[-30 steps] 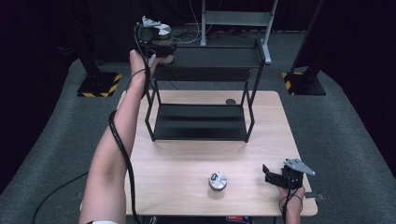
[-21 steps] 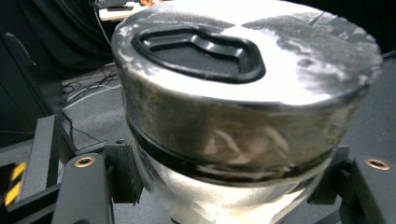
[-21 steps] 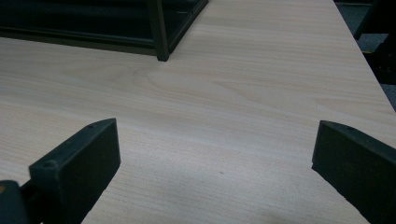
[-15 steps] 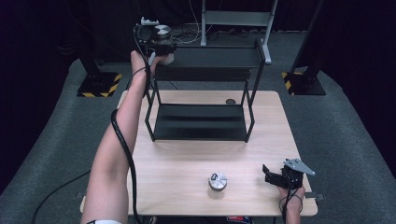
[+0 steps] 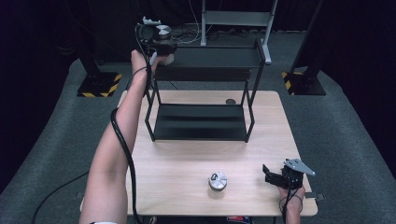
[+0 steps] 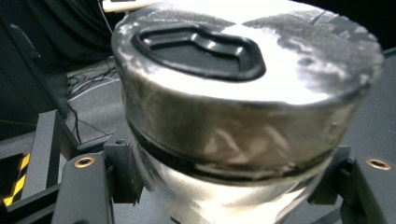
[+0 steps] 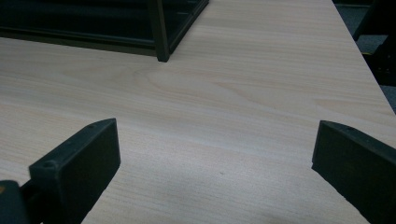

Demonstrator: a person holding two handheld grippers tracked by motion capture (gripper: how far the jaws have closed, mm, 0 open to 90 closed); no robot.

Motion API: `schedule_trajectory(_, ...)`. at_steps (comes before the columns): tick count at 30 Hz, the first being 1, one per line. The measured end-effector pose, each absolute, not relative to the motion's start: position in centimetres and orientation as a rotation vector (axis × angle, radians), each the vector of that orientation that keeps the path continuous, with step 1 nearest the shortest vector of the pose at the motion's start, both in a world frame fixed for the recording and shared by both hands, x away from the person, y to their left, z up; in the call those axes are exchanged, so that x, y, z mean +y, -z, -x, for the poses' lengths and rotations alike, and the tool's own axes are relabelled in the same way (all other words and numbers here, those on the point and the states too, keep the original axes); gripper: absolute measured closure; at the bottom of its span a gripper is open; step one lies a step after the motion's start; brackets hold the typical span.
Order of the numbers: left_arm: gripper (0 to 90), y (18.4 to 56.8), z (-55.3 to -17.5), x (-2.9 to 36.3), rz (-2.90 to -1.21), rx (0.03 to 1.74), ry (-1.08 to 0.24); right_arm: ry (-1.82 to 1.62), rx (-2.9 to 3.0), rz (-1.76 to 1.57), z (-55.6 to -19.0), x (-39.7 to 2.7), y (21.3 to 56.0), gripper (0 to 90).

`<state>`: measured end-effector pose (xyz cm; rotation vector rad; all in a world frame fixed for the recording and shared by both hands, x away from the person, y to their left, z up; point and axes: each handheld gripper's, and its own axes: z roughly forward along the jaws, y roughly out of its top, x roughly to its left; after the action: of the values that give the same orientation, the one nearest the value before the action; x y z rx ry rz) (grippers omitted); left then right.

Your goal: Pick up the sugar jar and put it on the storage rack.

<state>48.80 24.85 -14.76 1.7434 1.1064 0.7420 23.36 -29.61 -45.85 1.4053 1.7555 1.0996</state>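
The left arm stretches to the upper left of the frame, its left gripper [image 5: 164, 46] clamped tight, while the right gripper [image 5: 272, 176] rests at lower right, jaws spread wide.

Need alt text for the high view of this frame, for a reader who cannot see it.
The left gripper holds a silver can at the top shelf of a black rack. A second can stands on the wooden table, near the open right gripper.

Left gripper [image 5: 161, 44] gripping tin [image 5: 163, 32]
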Motion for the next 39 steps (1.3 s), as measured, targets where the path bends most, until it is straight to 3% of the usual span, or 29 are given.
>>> schedule_trajectory(7,11.5,12.8,-48.9,24.7,-1.839,1.162,-0.692,-1.104,1.754,-1.403,-23.3,-29.6,45.9,0.1)
schedule_trajectory(15,0.9,11.5,-47.6,24.9,-1.912,1.153,-0.684,-1.103,1.755,-1.404,-23.4,-29.6,45.9,0.1)
schedule_trajectory(29,0.0,12.5,-44.4,25.7,-1.981,1.088,-0.722,-1.100,1.760,-1.406,-23.4,-29.6,45.8,0.0)
schedule_trajectory(39,0.0,16.4,-42.5,26.3,-2.064,1.030,-0.712,-1.098,1.763,-1.405,-23.5,-29.6,45.8,0.0)
